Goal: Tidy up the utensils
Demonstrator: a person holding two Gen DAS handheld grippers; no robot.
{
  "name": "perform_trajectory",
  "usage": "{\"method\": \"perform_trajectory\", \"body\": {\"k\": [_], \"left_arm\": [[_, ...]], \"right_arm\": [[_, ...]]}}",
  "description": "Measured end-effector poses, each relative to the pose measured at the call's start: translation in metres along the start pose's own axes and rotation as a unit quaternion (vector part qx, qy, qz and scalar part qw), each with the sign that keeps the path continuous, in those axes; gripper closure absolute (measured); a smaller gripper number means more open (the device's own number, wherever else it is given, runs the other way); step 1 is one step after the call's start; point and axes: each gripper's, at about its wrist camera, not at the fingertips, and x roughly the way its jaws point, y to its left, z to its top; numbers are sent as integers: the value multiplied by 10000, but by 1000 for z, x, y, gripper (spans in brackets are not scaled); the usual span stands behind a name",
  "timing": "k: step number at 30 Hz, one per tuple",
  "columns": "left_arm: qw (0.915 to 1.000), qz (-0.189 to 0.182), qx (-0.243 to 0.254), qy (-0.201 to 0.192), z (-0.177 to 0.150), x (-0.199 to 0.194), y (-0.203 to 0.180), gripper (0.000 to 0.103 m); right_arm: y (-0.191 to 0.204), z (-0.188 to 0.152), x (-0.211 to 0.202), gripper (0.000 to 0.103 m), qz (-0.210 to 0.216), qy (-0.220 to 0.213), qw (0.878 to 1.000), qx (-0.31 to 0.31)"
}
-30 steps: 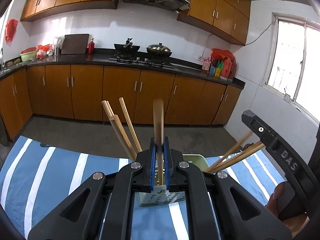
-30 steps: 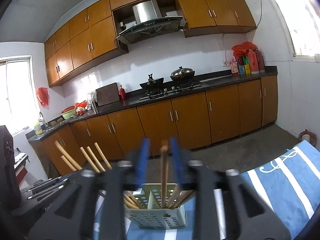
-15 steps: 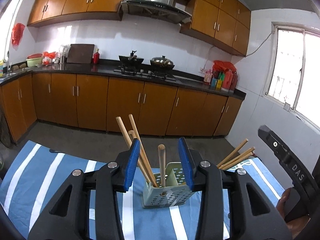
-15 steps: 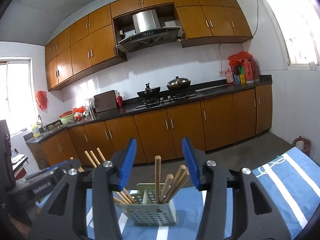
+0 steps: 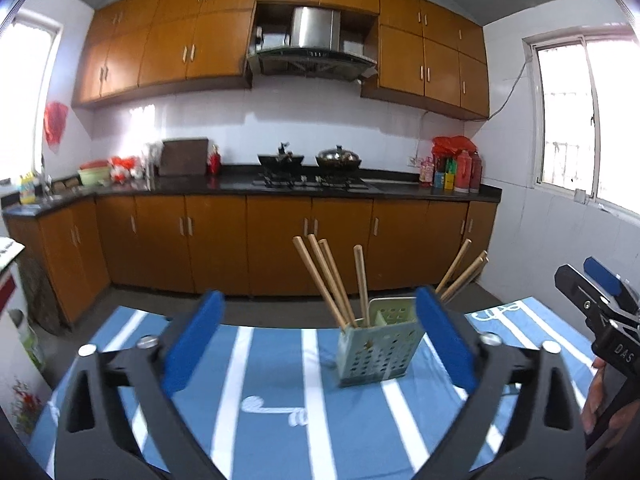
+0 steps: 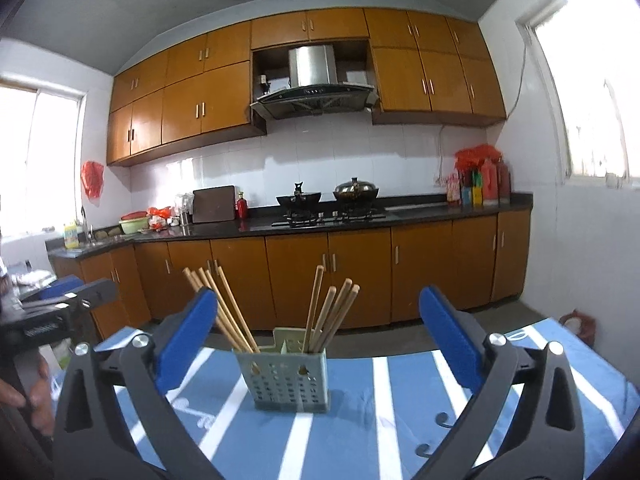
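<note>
Standing on the blue-and-white striped tablecloth (image 6: pixel 384 408), the pale green perforated utensil holder (image 6: pixel 291 382) keeps its wooden chopsticks (image 6: pixel 320 312) in two compartments: one bundle leans toward the left, the other toward the right. From the right wrist view, the right gripper (image 6: pixel 320 336) is opening, its blue pads spread wide on either side of the holder and touching nothing. The left gripper (image 5: pixel 318 342) is opening too, its jaws equally wide, with the holder (image 5: pixel 380 346) seen ahead between them and nearer the right-hand pad (which overlaps the holder's edge in the picture; whether it touches is hard to judge). Neither tool holds a chopstick. In the left view, four chopsticks (image 5: pixel 326 284) rise from the nearer compartment. Each gripper shows at the edge of the other's view, with part of a hand (image 5: pixel 596 400) on its handle. Behind the table runs a dark counter (image 6: pixel 400 216) with brown cabinets.
</note>
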Motion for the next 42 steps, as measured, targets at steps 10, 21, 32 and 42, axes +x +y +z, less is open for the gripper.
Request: {"method": "perform_trajectory", "body": {"k": [10, 21, 32, 42], "left_arm": [[9989, 345, 280, -132, -46, -55, 2, 2], [9981, 592, 170, 97, -87, -71, 2, 2], [9975, 578, 270, 317, -120, -74, -4, 2], [9971, 496, 230, 523, -137, -71, -4, 2]], "right_arm": [[16, -32, -42, 4, 55, 441, 9990, -28], [25, -76, -67, 4, -329, 596, 9975, -190], [28, -101, -75, 4, -306, 733, 9966, -225], [21, -125, -72, 4, -302, 1031, 9942, -80]]}}
